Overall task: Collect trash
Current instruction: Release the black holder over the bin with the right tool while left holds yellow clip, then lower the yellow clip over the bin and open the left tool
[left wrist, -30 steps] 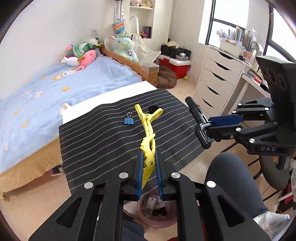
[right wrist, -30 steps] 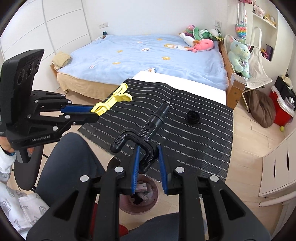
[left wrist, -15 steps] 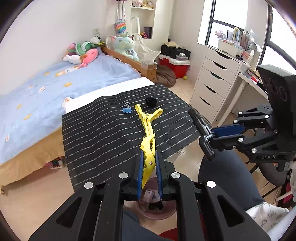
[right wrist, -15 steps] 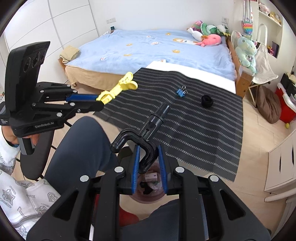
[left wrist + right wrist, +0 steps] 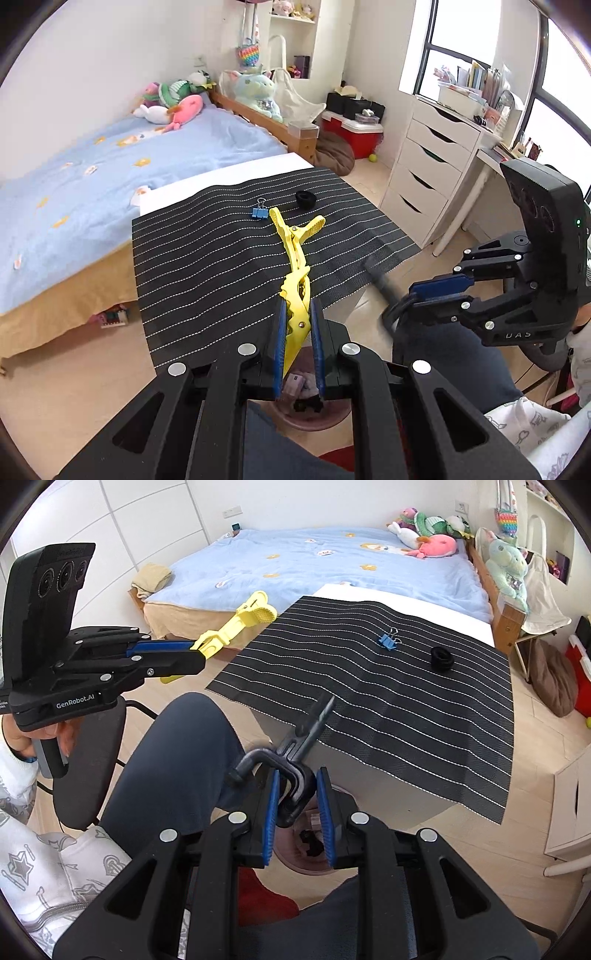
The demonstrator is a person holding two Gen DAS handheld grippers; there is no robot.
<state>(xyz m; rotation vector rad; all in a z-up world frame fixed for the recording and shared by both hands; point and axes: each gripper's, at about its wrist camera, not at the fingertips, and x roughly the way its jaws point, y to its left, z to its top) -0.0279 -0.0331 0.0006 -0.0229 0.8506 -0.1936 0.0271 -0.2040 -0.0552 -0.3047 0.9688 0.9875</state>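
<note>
My left gripper (image 5: pixel 297 347) is shut on a yellow plastic clip (image 5: pixel 294 258) that sticks out forward; the clip also shows in the right wrist view (image 5: pixel 236 626). My right gripper (image 5: pixel 297 805) has opened around a black clip (image 5: pixel 295 746), which looks blurred and is slipping down between the pads. A pink trash bin (image 5: pixel 299 853) with scraps inside sits on the floor right below both grippers; it also shows in the left wrist view (image 5: pixel 314 413). A blue binder clip (image 5: pixel 259 212) and a small black ring (image 5: pixel 306 199) lie on the striped mat (image 5: pixel 207 266).
The mat covers a low white table next to a bed with a blue cover (image 5: pixel 92 170). A white drawer unit (image 5: pixel 428 173) stands at the right. The person's legs in dark trousers (image 5: pixel 177 760) are beside the bin.
Both grippers have drawn back from the table to above the bin. The right gripper's pads have spread and the black clip has tilted and begun to drop.
</note>
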